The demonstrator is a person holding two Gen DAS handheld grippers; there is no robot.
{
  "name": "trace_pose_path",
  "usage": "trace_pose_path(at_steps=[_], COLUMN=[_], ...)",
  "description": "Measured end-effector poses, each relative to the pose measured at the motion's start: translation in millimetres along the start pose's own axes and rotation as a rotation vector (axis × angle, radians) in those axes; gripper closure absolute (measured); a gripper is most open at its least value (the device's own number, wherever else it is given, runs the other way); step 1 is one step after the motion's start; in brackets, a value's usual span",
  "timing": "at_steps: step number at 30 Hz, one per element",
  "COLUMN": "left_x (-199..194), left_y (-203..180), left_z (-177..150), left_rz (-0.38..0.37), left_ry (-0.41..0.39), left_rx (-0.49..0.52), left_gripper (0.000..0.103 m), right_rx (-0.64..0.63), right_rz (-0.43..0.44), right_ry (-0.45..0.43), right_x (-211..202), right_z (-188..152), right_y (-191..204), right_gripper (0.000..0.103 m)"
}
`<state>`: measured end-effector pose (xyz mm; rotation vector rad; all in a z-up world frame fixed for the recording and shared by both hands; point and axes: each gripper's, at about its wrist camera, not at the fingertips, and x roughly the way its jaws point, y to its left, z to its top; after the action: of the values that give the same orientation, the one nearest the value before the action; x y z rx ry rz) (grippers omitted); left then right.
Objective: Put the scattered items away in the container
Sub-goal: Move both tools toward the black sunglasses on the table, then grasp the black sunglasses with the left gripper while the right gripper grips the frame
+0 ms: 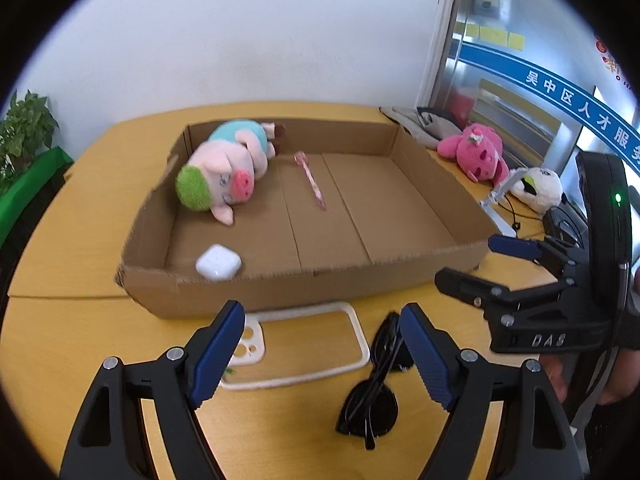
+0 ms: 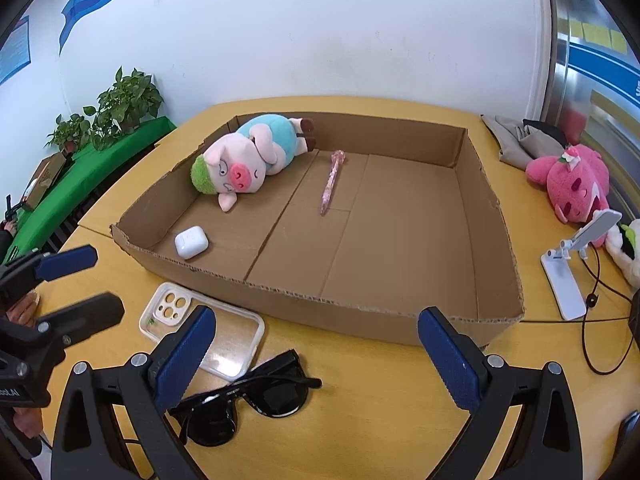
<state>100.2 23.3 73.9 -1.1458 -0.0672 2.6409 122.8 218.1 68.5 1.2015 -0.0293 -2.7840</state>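
A shallow cardboard box (image 1: 436,184) (image 2: 492,216) sits on the yellow table. Inside lie a pink pig plush (image 1: 224,172) (image 2: 248,156), a pink pen (image 1: 312,180) (image 2: 331,184) and a white earbud case (image 1: 218,262) (image 2: 191,242). In front of the box lie a clear phone case (image 1: 312,340) (image 2: 224,336) and black sunglasses (image 1: 372,392) (image 2: 248,400). My left gripper (image 1: 322,352) is open and empty, above the phone case and sunglasses; it also shows in the right wrist view (image 2: 80,280). My right gripper (image 2: 316,356) is open and empty just right of the sunglasses; it also shows in the left wrist view (image 1: 476,264).
To the right of the box lie a pink strawberry plush (image 1: 476,152) (image 2: 572,184), a white plush (image 1: 538,186), a white phone stand (image 2: 568,264) with a black cable (image 2: 592,320), and grey cloth (image 2: 516,140). Potted plants (image 2: 116,112) stand on a green-covered table at the left.
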Motion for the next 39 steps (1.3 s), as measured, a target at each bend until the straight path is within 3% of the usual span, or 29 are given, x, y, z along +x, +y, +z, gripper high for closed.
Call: trace_pose_path(at_steps=[13,18,22,25,26,27,32,39], left_x=[47.5,62.7,64.3,63.7,63.5,63.4,60.0,58.1], left_y=[-12.4,-12.8,-14.9,-15.1,-14.6,-14.6,-15.6,-12.1], left_z=[-65.4,-75.2,-77.2,-77.0,-76.9,-77.1,-79.7,-79.8], left_rz=[-0.134,-0.136,-0.123,-0.109,-0.113,-0.118,-0.112,-0.121], left_ry=[0.210,0.260,0.263,0.266,0.269,0.272,0.275,0.285], left_rx=[-0.001,-0.018,-0.006,0.008,0.006,0.003,0.008,-0.005], left_gripper=[0.024,0.025,0.033,0.054,0.064,0.068,0.071,0.072], right_rx=[0.124,0.139,0.115,0.065,0.060,0.060,0.048,0.071], right_rz=[0.101,0.104,0.081,0.049,0.050,0.049,0.052,0.066], right_ry=[0.153,0.202,0.226,0.231,0.230,0.228,0.239,0.246], right_x=[46.6,69.2,79.8,80.7,80.2,79.7,78.7,78.7], right_z=[-36.2,-43.2,-49.4,-50.2,-49.6,-49.3,-48.1,-47.5], right_y=[-10.9,-4.7,1.8,9.5,10.3,10.7,12.4,8.0], right_gripper=[0.001,0.003,0.008,0.017,0.024,0.032,0.056,0.069])
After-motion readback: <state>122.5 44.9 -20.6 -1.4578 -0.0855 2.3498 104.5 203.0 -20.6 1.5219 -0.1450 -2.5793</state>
